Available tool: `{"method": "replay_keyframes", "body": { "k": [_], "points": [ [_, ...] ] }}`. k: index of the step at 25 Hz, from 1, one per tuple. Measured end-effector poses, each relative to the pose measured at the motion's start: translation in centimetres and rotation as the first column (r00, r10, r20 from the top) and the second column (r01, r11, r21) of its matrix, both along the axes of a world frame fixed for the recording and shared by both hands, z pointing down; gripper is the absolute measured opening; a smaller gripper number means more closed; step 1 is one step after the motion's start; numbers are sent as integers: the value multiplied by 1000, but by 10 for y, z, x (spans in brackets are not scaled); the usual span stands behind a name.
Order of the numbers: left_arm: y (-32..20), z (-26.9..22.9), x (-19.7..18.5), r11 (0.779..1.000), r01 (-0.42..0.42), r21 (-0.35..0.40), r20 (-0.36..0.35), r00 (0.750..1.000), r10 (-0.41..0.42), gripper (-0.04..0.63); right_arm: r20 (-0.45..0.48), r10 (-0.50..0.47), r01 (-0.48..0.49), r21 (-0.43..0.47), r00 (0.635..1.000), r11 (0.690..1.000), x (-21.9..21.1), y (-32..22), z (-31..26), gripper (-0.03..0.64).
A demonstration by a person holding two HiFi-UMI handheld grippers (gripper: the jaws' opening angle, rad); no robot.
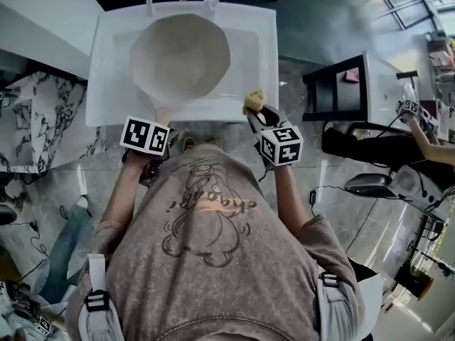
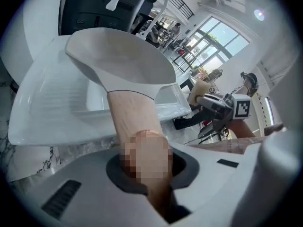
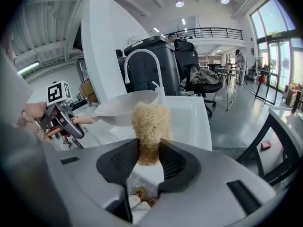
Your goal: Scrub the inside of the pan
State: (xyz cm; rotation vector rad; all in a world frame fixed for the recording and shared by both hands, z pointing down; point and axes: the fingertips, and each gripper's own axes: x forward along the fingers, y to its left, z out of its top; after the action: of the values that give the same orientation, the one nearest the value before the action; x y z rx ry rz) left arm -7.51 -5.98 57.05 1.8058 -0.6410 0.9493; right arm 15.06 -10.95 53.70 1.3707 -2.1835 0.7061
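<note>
Glossy grey floor (image 1: 334, 20), tall windows (image 3: 279, 32), ceiling lights (image 3: 179, 4)

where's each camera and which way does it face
Head view: on the person's head, down at a white pan with pale wooden handle over a white sink; shirt, forearms show.
Left gripper view: on the left gripper, along the handle it clamps.
Right gripper view: on the right gripper, facing its tan fibrous scrubber.
Shared: both gripper views show the pan.
</note>
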Motion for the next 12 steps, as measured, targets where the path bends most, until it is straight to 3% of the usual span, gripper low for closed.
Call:
{"method": "replay_keyframes", "body": {
  "k": [7, 12],
  "points": [
    [-3, -7, 2, 994, 104, -16, -68, 992, -104, 55, 42, 25, -24, -23, 999, 999, -15, 9, 15, 143],
    [-4, -6, -4, 992, 123, -14, -57, 991, -124, 55, 51, 24, -23, -23, 998, 999, -18, 4, 16, 143]
  ]
}}
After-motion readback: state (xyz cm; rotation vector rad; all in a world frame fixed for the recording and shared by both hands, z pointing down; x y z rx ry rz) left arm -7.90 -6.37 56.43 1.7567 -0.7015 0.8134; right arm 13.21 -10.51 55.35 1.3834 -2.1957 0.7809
